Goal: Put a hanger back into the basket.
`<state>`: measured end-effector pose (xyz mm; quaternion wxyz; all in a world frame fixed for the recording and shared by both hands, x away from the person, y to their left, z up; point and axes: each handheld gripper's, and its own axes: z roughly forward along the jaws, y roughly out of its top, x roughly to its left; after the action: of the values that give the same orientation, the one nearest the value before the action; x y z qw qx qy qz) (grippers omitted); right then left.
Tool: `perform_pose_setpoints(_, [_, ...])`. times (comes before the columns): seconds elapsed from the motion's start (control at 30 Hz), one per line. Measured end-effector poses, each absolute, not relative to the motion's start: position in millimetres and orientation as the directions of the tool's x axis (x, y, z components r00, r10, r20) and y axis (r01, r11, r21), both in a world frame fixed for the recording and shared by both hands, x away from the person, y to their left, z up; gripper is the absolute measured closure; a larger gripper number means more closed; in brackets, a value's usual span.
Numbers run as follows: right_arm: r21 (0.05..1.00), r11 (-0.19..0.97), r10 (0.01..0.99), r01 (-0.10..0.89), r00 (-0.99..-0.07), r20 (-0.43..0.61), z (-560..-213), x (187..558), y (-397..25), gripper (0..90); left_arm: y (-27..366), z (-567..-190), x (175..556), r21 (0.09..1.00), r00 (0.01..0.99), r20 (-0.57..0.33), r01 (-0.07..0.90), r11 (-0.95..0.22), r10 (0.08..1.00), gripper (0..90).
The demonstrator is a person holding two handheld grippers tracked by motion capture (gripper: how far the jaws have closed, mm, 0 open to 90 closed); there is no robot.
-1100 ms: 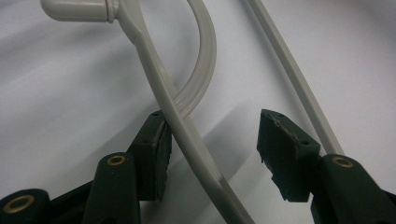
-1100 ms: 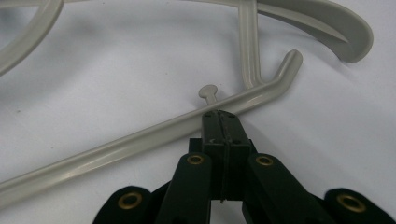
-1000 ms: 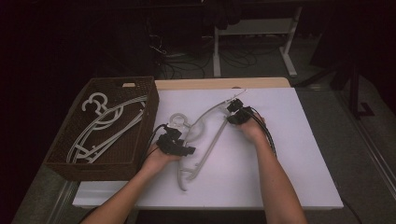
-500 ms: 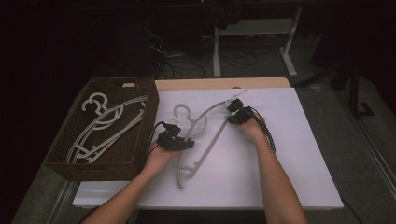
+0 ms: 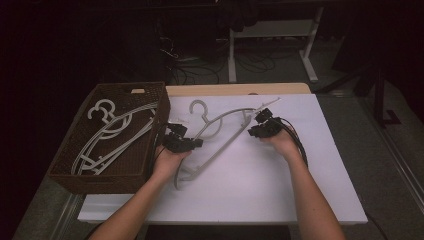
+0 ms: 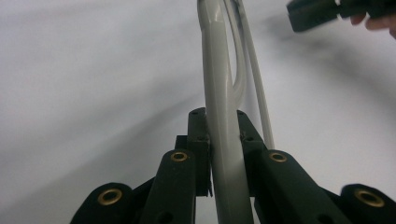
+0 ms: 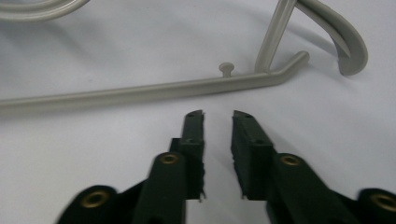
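A pale grey plastic hanger (image 5: 225,142) lies slanted across the white table (image 5: 250,195), its hook (image 5: 198,106) pointing to the far side. My left gripper (image 5: 196,143) is shut on one of the hanger's arms (image 6: 219,84), which runs straight up between the jaws in the left gripper view. My right gripper (image 5: 252,131) sits at the hanger's right end, open, with nothing between its jaws. In the right gripper view (image 7: 218,116) the hanger's straight bar (image 7: 163,88) lies just beyond the tips, apart from them, and the curved arm end (image 7: 349,51) is at the upper right.
A brown wicker basket (image 5: 115,86) stands at the table's left edge, holding several white hangers (image 5: 115,131). My left hand is close beside its right wall. A desk frame and cables lie on the dark floor beyond the table.
The left gripper has shifted slightly away from me with the hanger, so the hook now lies farther up the table. The right gripper has barely moved.
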<state>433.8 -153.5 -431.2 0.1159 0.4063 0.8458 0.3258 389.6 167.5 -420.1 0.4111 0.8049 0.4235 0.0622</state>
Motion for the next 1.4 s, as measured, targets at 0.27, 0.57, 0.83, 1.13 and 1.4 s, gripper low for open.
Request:
perform_pose_setpoints(0.27, [0.701, 0.396, 0.760, 0.594, -0.640, 0.112, -430, 395, -178, 44.3, 157, -405, 389, 0.724, 0.656, -0.238, 0.611, -0.319, 0.716, 81.3])
perform_pose_setpoints(0.57, [0.730, 0.377, 0.717, 0.570, -0.678, 0.159, -419, 347, -194, 24.3, 157, -362, 379, 0.755, 0.673, -0.218, 0.575, -0.315, 0.707, 81.2])
perform_pose_setpoints(0.83, [0.756, 0.384, 0.726, 0.530, -0.679, 0.107, -426, 312, -206, 12.9, 173, -317, 375, 0.767, 0.699, -0.169, 0.536, -0.352, 0.695, 81.2])
perform_pose_setpoints(1.13, [0.764, 0.387, 0.717, 0.516, -0.690, 0.102, -444, 295, -212, 1.0, 225, -279, 374, 0.793, 0.691, -0.085, 0.483, -0.371, 0.718, 81.3])
perform_pose_setpoints(1.4, [0.771, 0.379, 0.722, 0.512, -0.684, 0.100, -447, 294, -212, 0.0, 294, -261, 376, 0.816, 0.641, -0.041, 0.464, -0.344, 0.767, 81.4])
